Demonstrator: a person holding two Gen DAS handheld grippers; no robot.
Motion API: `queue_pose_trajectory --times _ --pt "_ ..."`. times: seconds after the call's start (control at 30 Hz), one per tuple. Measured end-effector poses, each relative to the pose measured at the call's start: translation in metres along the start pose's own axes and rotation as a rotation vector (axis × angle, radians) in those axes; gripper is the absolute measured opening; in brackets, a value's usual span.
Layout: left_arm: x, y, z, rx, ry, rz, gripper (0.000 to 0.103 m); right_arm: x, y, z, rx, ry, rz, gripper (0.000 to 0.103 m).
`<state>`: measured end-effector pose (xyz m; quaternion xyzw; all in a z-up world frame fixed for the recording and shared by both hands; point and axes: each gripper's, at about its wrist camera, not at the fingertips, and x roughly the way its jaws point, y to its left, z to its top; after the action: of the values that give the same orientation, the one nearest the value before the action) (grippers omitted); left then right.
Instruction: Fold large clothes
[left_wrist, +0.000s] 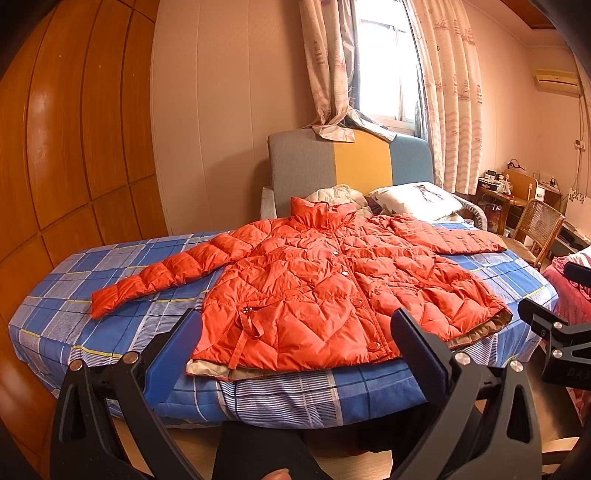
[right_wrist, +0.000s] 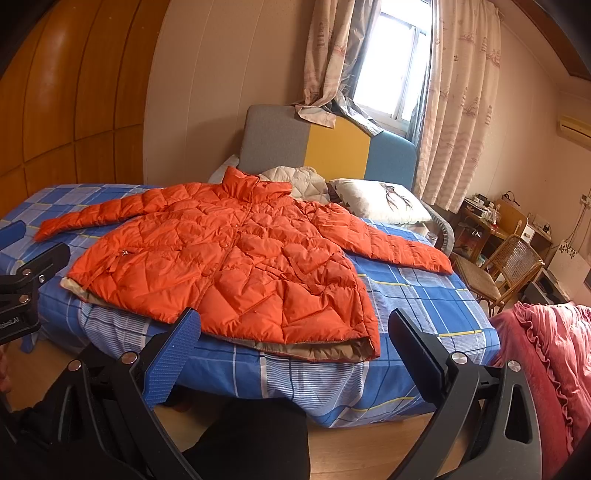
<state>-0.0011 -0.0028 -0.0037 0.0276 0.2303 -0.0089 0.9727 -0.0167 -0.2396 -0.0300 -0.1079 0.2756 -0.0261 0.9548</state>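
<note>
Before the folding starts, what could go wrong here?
The jacket is puffy and slick-looking, so folds may spring open or slide. Its hem lies at the edge of the bed; a pull toward the open left gripper or right gripper could drag it off. The far sleeve lies close to the pillow and may snag.

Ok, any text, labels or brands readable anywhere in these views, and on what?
"RobotAI", start cut off: left gripper, seen from the right wrist.
"DAS", cut off: right gripper, seen from the left wrist.
Jacket, pillow, curtains: no readable text.
Desk items: too small.
</note>
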Motion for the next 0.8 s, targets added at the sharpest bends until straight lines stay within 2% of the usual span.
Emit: queue_pose_trajectory --times 0.8 --pt "0.0003 0.0054 0.0049 -0.014 0.005 -0.010 0.101 0.0005 0.0001 0.0003 -0.001 -0.002 -0.001 0.100"
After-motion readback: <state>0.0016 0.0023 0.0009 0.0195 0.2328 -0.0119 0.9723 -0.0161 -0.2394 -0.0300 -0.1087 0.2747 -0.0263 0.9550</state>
